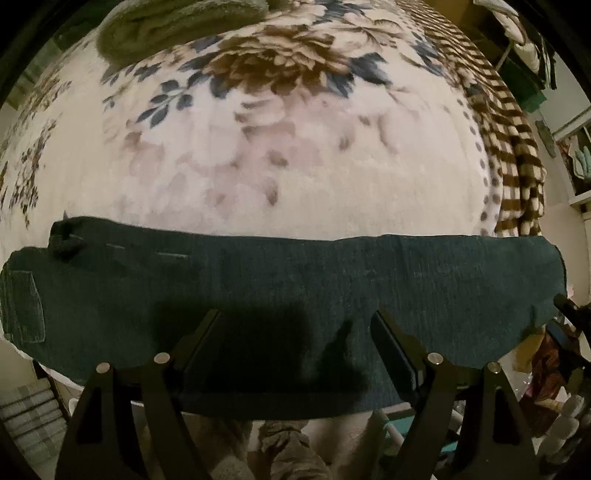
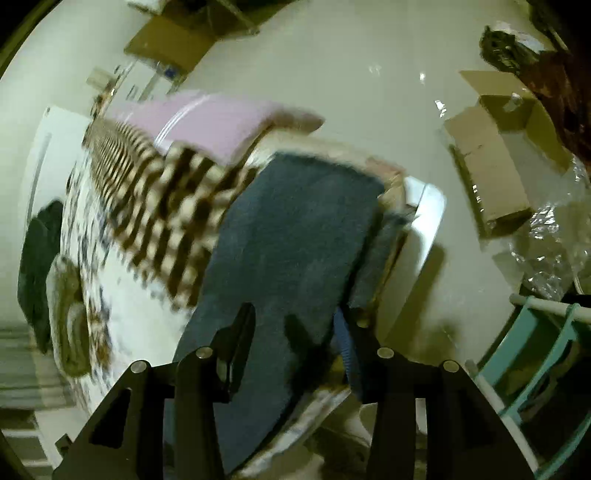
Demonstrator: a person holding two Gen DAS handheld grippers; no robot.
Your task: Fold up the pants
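Left wrist view: your left claw (image 1: 295, 343) is spread wide, its two black fingers (image 1: 199, 339) poised over the near edge of the pants (image 1: 288, 273) with nothing between them; they throw a dark shadow on the cloth; whether the tips touch the fabric you cannot tell. The pants are dark denim, folded lengthwise into one long band that runs left to right along the near edge of the bed; a back pocket (image 1: 26, 306) shows at the left end, and the right end hangs close to the bed's corner. Beyond the band spreads the floral blanket (image 1: 280, 155), pale with brown and blue flowers; to its right lies a brown checked blanket (image 1: 509, 147) draping off the side; at the far left sits a rolled greenish towel (image 1: 177, 26).

Right wrist view: the frame is blurred; your right claw (image 2: 301, 332) also stands wide apart, holding nothing, its left finger (image 2: 236, 343) above the denim (image 2: 291, 236) and its right finger at the fold's outer edge, over the bed's corner. The pants stretch away from you along the bed edge; beside them on the left runs the checked blanket (image 2: 159, 192), and past that a pink pillow (image 2: 218, 125). On the floor to the right stands an open cardboard box (image 2: 491, 155), with a teal rack (image 2: 532, 350) nearer you.
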